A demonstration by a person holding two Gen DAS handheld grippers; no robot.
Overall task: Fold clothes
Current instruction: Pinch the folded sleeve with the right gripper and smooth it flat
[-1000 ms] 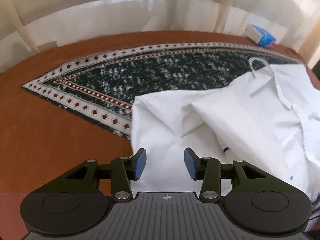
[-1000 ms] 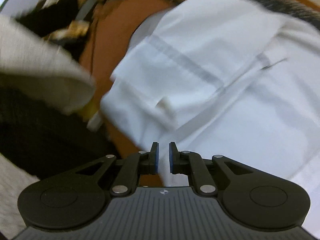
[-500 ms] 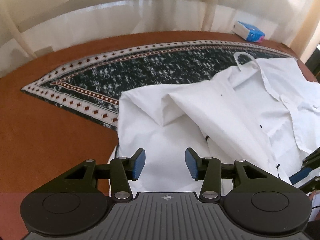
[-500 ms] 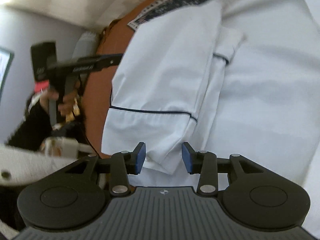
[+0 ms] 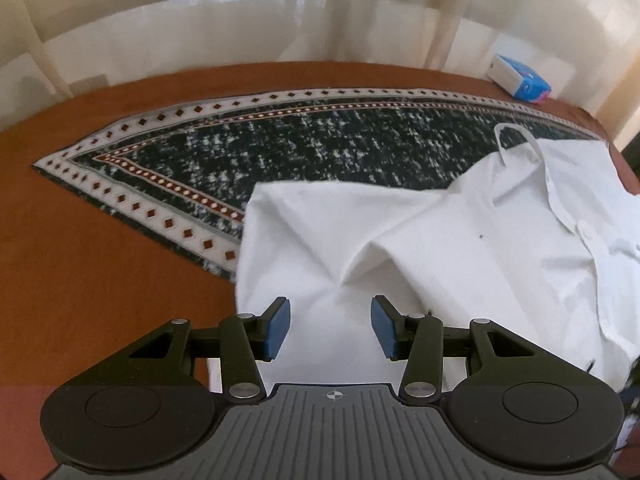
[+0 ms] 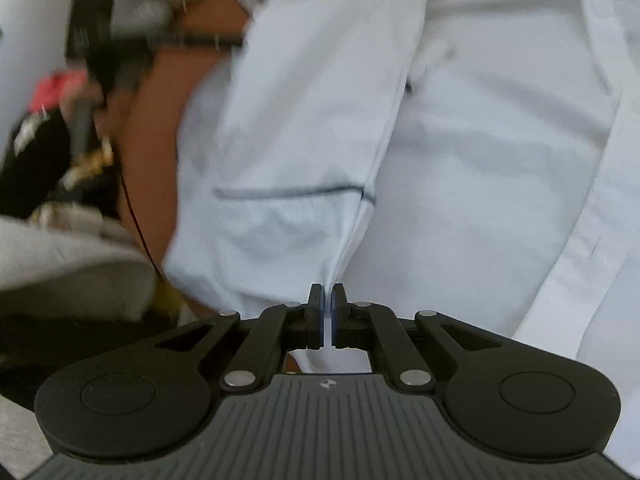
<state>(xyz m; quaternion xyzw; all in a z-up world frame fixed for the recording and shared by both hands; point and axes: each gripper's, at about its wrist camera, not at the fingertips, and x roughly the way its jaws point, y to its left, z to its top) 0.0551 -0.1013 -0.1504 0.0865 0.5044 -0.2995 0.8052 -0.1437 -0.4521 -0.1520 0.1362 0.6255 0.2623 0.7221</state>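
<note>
Left wrist view: one white shirt (image 5: 460,240) was laid partly on one patterned runner (image 5: 280,136) on one brown table (image 5: 100,272). The left gripper (image 5: 330,326) was held spread above it. The right gripper (image 6: 327,316) was clamped on a shirt fold. One blue box (image 5: 520,82) was seen at the far edge.

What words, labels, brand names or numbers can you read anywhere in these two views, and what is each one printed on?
No text can be read in either view.
The blue and white box at the far edge of the table: any print on it is too small and blurred to read.
The white shirt, the patterned cloth and both hand-held grippers show no lettering, only a small crosshair mark on each body.
</note>
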